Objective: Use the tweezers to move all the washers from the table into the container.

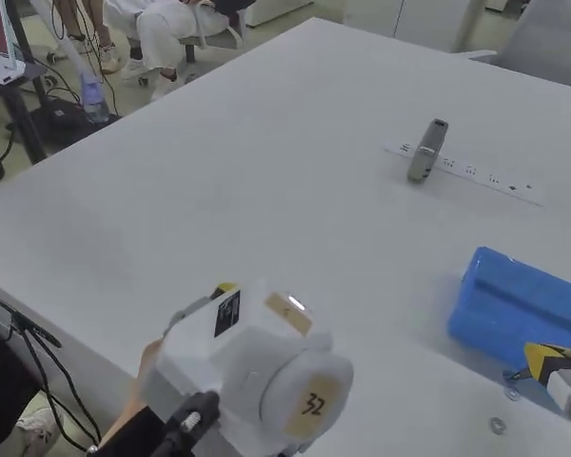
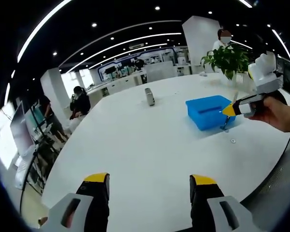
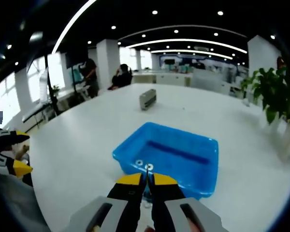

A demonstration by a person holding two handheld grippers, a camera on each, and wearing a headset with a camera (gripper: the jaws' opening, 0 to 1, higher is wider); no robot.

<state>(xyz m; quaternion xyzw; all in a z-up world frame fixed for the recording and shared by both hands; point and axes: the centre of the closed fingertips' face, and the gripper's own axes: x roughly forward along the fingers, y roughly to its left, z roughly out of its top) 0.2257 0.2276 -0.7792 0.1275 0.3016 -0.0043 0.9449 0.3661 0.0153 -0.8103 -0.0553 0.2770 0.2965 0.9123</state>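
Nearest the lens, the left gripper (image 2: 149,180) shows its two yellow-tipped jaws standing well apart, with nothing between them, over the white surface (image 1: 266,190). In the head view its white body bears a round sticker marked 32.

Across the surface a hand (image 2: 280,115) holds the right gripper (image 3: 146,178) at the near side of the blue container (image 3: 198,183). Its jaws are pressed together on the tweezers (image 2: 225,123), a thin metal pair that slants down from the yellow tips toward the container's near corner.

Two washers (image 3: 139,163) lie inside the container on its blue floor, close to the near wall and just beside each other. They are small, flat, pale silver rings, each with a round hole. Another washer (image 1: 498,426) of the same look lies on the surface outside the container, near its closest corner and the right gripper.

Farther back a short grey block (image 1: 426,149) stands well apart from the container. A leafy green plant (image 3: 273,96) stands at the surface's far edge.
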